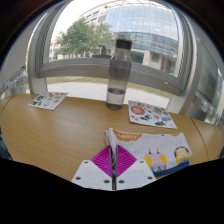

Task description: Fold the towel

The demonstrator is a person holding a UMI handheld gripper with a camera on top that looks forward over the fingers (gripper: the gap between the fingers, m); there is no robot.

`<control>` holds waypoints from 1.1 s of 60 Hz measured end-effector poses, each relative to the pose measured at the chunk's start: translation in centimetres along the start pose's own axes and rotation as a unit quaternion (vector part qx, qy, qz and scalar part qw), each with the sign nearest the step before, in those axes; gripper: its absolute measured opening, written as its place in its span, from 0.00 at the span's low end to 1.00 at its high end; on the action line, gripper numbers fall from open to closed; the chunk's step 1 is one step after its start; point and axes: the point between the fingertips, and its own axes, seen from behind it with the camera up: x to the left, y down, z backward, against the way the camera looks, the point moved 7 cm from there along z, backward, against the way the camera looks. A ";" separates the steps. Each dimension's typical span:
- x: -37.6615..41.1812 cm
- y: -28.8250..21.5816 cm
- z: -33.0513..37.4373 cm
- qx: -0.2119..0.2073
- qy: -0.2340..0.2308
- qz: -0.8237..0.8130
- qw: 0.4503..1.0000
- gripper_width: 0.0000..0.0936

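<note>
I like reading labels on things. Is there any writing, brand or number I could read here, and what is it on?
None can be read.
Printed cloth by the gripper: coloured pictures, any lettering too small.
Printed sheet beyond the bottle: blurred.
Printed sheet farther along the table: blurred.
Bottle: no label visible.

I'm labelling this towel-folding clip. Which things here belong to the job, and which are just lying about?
Job:
- printed towel, one edge lifted between the fingers
- gripper, closed on that edge

Lying about:
- water bottle, upright beyond the fingers
- printed sheet, just beyond the towel
- second printed sheet, on the bottle's other side
- wooden table, under everything
</note>
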 end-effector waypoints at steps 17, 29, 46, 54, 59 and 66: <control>-2.6 -4.5 3.8 -0.021 -0.101 -0.096 0.990 0.03; -12.0 -7.1 6.4 -0.057 -0.070 -0.123 0.988 0.03; -24.2 -0.6 1.6 -0.005 0.068 -0.087 0.994 0.33; -23.9 -1.2 2.7 -0.026 0.049 -0.111 0.992 0.52; -22.2 -3.2 4.9 -0.056 0.029 -0.111 0.992 0.73; -18.8 -6.3 9.3 -0.107 0.017 -0.107 0.988 0.90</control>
